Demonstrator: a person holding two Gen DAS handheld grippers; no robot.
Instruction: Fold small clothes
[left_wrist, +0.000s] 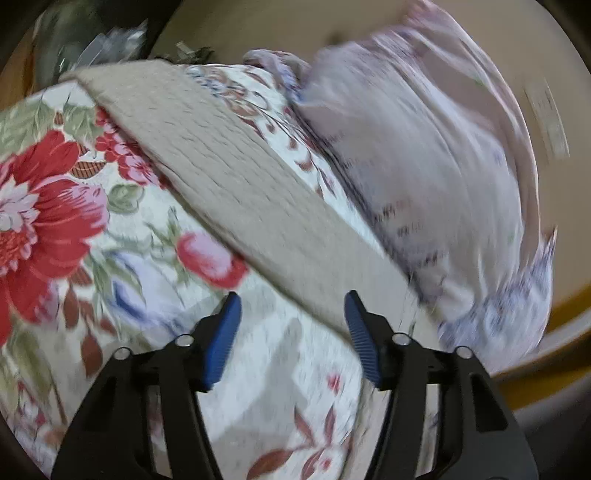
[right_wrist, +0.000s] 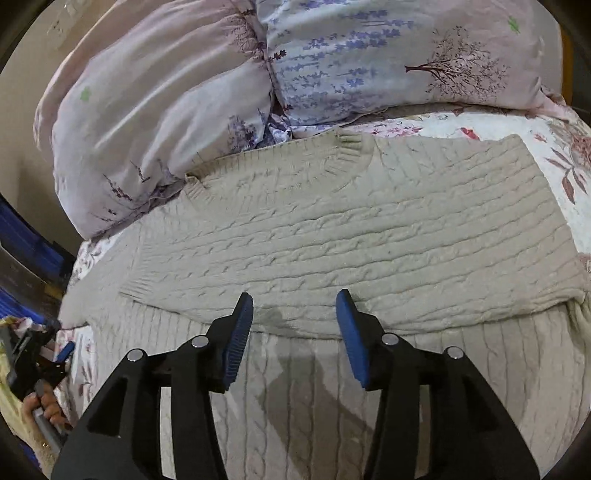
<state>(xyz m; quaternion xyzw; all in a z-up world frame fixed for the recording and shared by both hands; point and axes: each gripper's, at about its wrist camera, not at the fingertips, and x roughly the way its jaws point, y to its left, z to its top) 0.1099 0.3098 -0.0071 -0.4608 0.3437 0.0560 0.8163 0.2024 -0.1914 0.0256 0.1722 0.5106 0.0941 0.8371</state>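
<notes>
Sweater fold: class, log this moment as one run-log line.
sweater: partly folded on floral bedspread | right gripper: open above fold | left gripper: open, empty | pillows: behind sweater

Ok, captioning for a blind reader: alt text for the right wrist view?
A beige cable-knit sweater lies partly folded on a floral bedspread, the open right gripper hovering above its folded edge. Lavender-print pillows sit behind; the left gripper shows at far left.
</notes>
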